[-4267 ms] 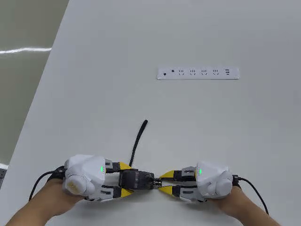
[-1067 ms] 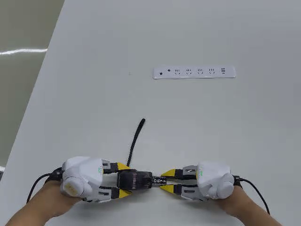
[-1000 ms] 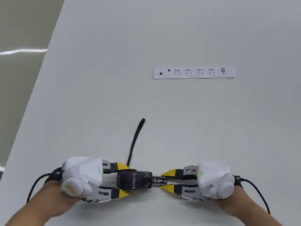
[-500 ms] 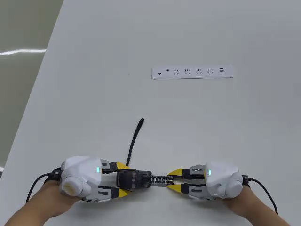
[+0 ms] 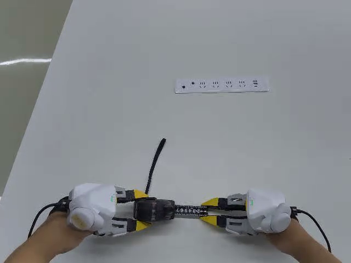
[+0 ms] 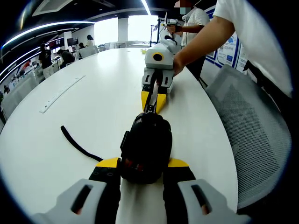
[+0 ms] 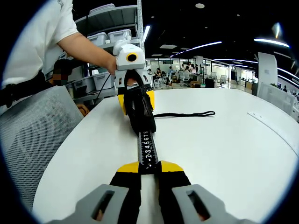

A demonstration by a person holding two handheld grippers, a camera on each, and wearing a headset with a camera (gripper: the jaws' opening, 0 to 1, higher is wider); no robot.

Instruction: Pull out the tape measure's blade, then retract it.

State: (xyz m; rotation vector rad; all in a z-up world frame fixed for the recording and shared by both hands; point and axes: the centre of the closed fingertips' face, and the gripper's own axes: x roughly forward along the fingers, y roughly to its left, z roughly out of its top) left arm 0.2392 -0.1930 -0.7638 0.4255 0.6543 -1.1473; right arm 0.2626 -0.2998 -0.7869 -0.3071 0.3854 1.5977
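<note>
Your left gripper [image 5: 141, 209] clamps the black tape measure [image 5: 156, 209] near the front edge of the white table [image 5: 219, 142]; your right gripper [image 5: 210, 211] pinches its drawn-out blade [image 5: 190, 210], numerals 2 to 7 legible between them.

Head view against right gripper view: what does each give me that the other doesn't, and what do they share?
Head view adds: the white body of the right claw from above, the hand behind it, and the floor beside the table. Right gripper view adds: a mesh chair and shelves with bins. Both: the left claw shut on the black tape measure, the right claw shut on its drawn-out blade, and the black strap on the table.
</note>
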